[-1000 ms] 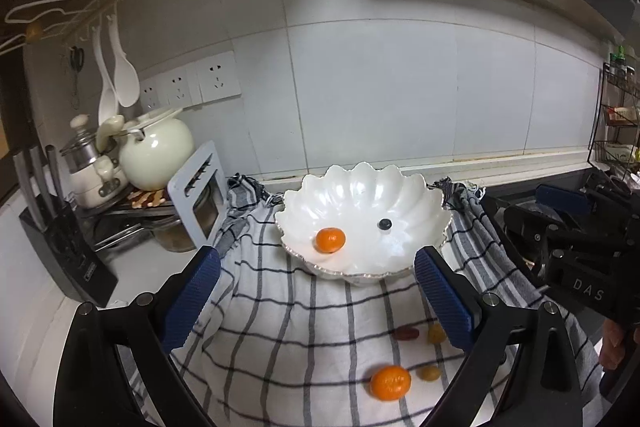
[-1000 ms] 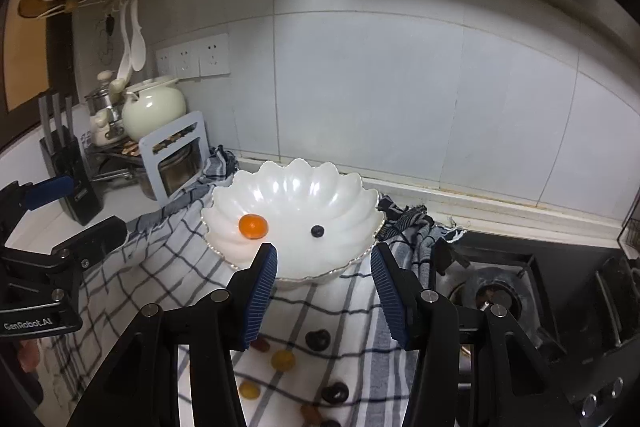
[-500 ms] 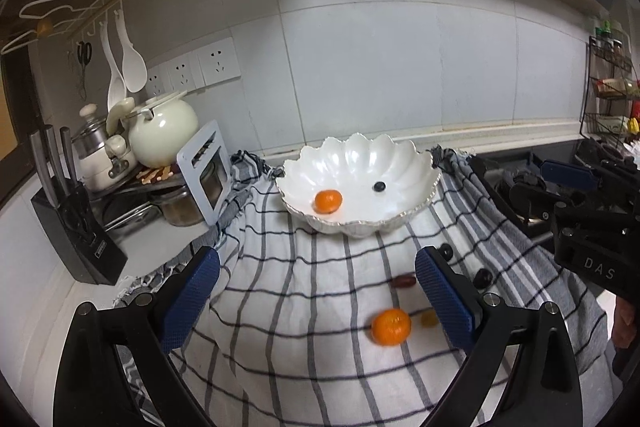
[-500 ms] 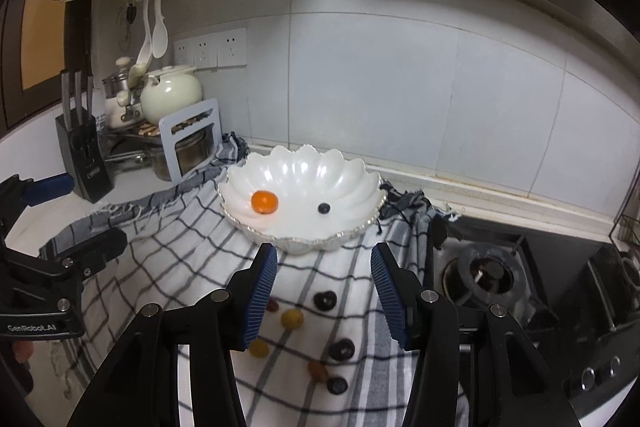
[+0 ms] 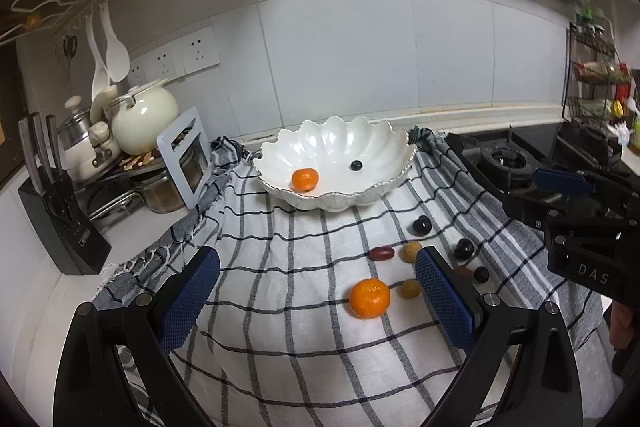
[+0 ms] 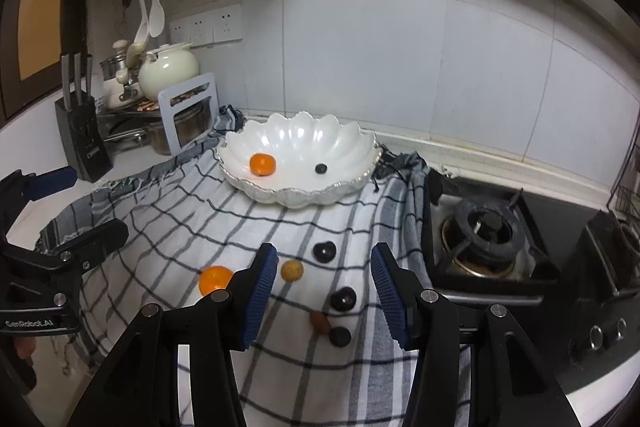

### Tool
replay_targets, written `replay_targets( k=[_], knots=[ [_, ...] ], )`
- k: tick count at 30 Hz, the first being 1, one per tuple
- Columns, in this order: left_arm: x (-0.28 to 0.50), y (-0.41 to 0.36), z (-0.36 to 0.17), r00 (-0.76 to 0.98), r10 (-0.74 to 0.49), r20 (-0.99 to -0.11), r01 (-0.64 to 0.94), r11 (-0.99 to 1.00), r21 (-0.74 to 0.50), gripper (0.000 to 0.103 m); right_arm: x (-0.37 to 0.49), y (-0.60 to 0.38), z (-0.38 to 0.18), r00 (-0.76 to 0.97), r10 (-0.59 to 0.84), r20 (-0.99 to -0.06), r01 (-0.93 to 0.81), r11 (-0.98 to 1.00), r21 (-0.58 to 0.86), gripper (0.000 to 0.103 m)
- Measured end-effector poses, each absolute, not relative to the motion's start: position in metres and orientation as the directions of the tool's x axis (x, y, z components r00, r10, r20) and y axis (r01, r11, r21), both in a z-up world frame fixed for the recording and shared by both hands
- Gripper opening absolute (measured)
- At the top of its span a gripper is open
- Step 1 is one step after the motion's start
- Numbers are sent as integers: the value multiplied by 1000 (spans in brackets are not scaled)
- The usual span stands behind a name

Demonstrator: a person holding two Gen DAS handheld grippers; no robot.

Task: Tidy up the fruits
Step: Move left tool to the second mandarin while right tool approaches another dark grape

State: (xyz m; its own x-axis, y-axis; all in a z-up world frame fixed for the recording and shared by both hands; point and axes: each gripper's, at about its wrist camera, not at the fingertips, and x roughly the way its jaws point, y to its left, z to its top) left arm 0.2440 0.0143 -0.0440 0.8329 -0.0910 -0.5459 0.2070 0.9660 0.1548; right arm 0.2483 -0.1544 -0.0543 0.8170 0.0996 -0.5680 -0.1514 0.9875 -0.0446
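Observation:
A white scalloped bowl point(image 5: 384, 147) point(image 6: 352, 143) stands at the back of a checked cloth and holds a tangerine point(image 5: 304, 179) point(image 6: 262, 164) and one small dark berry point(image 5: 355, 165) point(image 6: 321, 168). On the cloth lie a second tangerine point(image 5: 369, 297) point(image 6: 214, 279), several dark grapes point(image 6: 343, 298), a red date point(image 5: 381, 253) and yellowish round fruits point(image 6: 291, 270). My left gripper point(image 5: 316, 297) is open above the cloth, the loose tangerine between its fingers' lines. My right gripper point(image 6: 324, 291) is open over the small fruits, with nothing gripped.
A checked cloth point(image 5: 280, 267) covers the counter. At the left stand a knife block point(image 5: 60, 223), a cream kettle point(image 5: 144, 123), pots and a grey rack point(image 5: 188, 155). A gas hob point(image 6: 484, 235) lies to the right, a spice rack point(image 5: 596, 83) beyond it.
Both grippers have pulled back from the bowl and sunk a little, so the bowl looks smaller and more of the cloth with the loose fruits has come into view. Jaws unchanged.

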Motion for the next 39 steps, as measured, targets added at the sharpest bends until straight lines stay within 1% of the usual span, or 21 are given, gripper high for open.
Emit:
replay_targets(
  k=[5, 12, 18, 20, 22, 28, 34, 39],
  knots=[
    [241, 7, -57, 828, -84, -554, 224, 956, 191, 100, 244, -157, -66, 807, 68, -586, -138, 988, -75, 50],
    [245, 7, -77, 801, -103, -590, 249, 953, 171, 99, 244, -155, -85, 781, 54, -623, -148, 984, -100, 50],
    [254, 5, -94, 775, -118, -621, 271, 950, 158, 95, 247, -151, -102, 759, 39, -650, -155, 981, -121, 49],
    [258, 4, -99, 766, -120, -631, 279, 947, 158, 93, 249, -151, -107, 752, 36, -659, -157, 980, -125, 47],
    [262, 3, -104, 759, -121, -640, 285, 945, 159, 91, 253, -151, -113, 740, 37, -672, -163, 979, -125, 43],
    [274, -1, -113, 743, -127, -657, 300, 941, 158, 82, 264, -153, -128, 706, 44, -707, -170, 979, -110, 36],
    [287, -6, -125, 716, -139, -684, 321, 936, 146, 74, 276, -158, -144, 671, 44, -740, -171, 981, -97, 31],
    [297, -12, -134, 697, -144, -702, 334, 932, 139, 71, 282, -162, -153, 653, 43, -756, -174, 980, -94, 30]
  ],
)
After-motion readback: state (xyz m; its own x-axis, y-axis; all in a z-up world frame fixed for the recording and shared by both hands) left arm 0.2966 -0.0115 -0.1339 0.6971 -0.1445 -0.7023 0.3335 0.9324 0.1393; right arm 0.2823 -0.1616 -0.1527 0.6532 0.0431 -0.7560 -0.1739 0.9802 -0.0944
